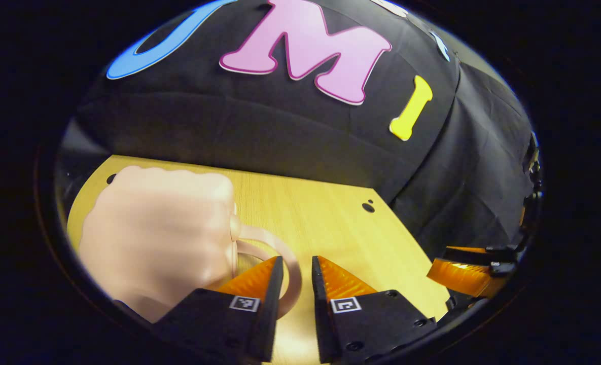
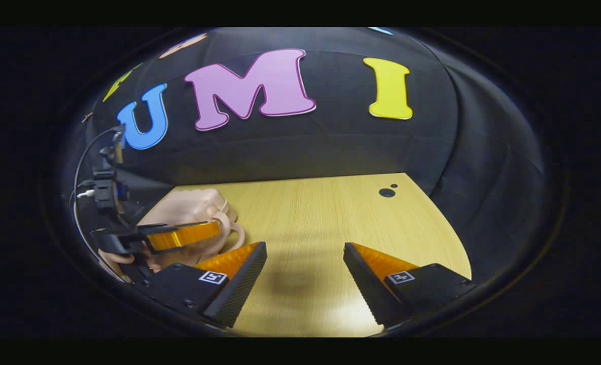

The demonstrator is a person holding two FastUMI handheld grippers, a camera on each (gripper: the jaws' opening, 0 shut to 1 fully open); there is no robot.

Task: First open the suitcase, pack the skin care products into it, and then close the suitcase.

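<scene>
A small pink suitcase [image 1: 153, 228] lies shut on the wooden table [image 1: 325, 213], its loop handle [image 1: 259, 234] pointing toward the table's middle. My left gripper [image 1: 297, 258] is open by a narrow gap. The handle's outer curve runs around its left finger and into that gap, apart from the other finger. In the right gripper view the suitcase [image 2: 188, 205] sits at the left, with the left gripper's finger [image 2: 183, 234] across its near side. My right gripper [image 2: 305, 246] hangs wide open over bare table with nothing between its fingers. It also appears at the far right of the left gripper view [image 1: 462, 276].
Black cloth walls close the table's back and right sides. A round hole [image 2: 386, 192] marks the table's far right corner. Bare wood [image 2: 320, 213] stretches to the right of the suitcase.
</scene>
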